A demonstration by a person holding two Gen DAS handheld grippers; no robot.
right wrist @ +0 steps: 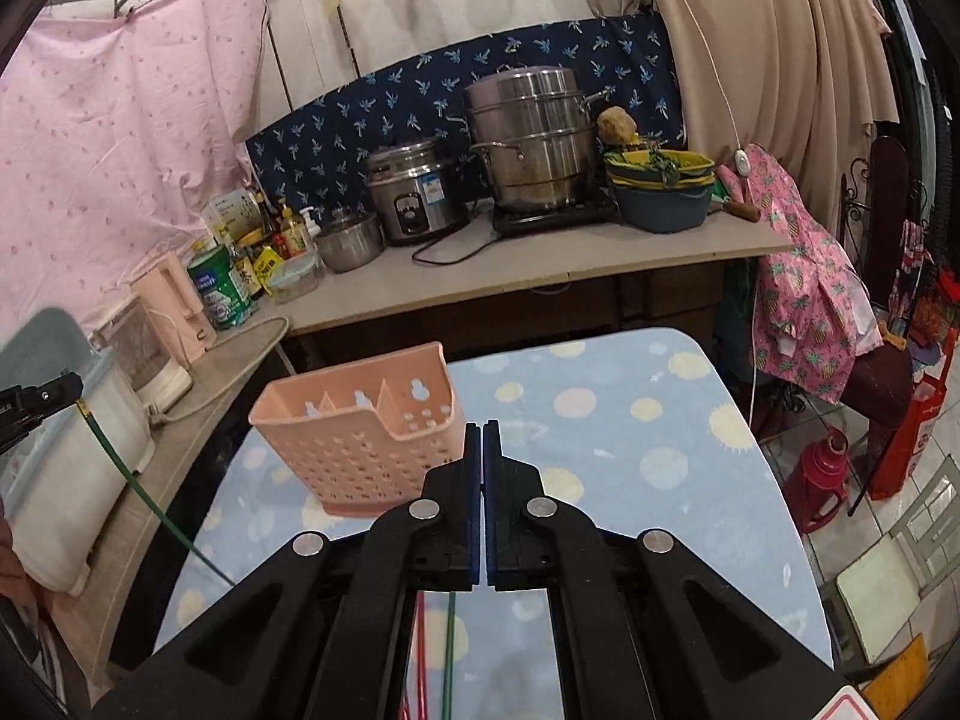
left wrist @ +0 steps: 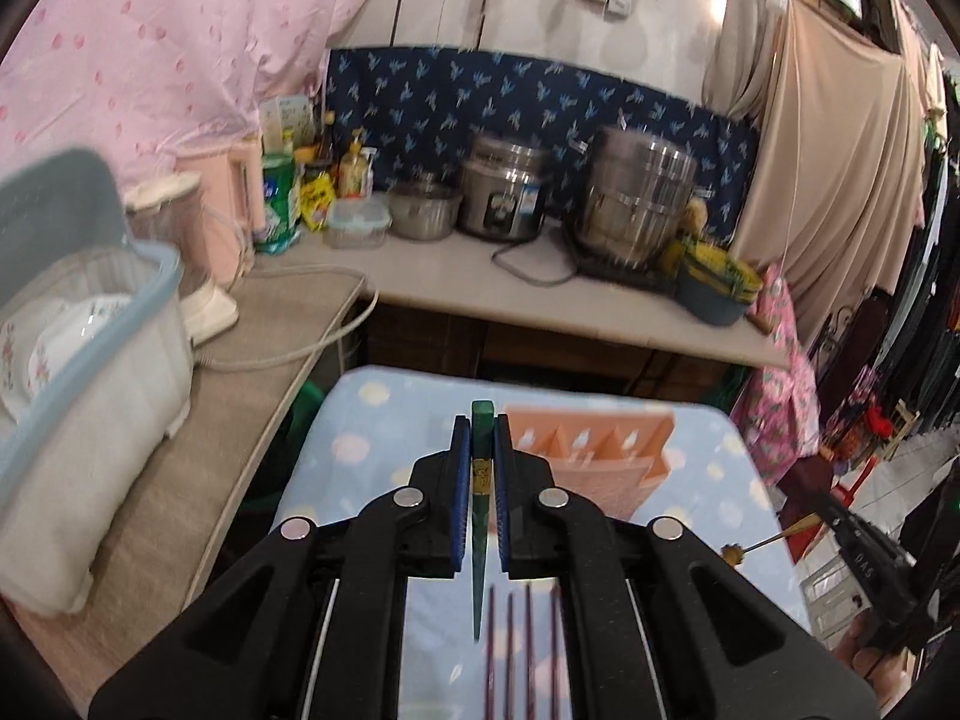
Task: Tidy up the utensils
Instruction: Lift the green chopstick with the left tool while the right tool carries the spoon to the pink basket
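Cluttered kitchen corner; spotted blue tabletop (right wrist: 630,420) in front, pots and bottles on the long counter at twelve o'clock beyond.

Nearest, under the left tool (left wrist: 480,444): four dark chopsticks (left wrist: 522,648) lying side by side at six o'clock. Left tool clamped tight on a green chopstick (left wrist: 482,480), thick end poking out past the tips, thin end trailing back toward the camera. Right tool (right wrist: 483,450) fully closed; in the left view a gold-ended stick (left wrist: 774,540) juts from it at four o'clock, so apparently pinched on that, though not visible between its own pads. Red and green sticks (right wrist: 432,660) lying below it at six o'clock.

Farther off, pink holder (right wrist: 360,438) upright on the tabletop, at eleven o'clock from the right tool, compartments empty as far as can be seen.

Step in hand, probably: carrying picked sticks to the holder. Next needed: tip each stick upright, line up over a compartment, release.

Both tools angled downward, raised clear of the tabletop.
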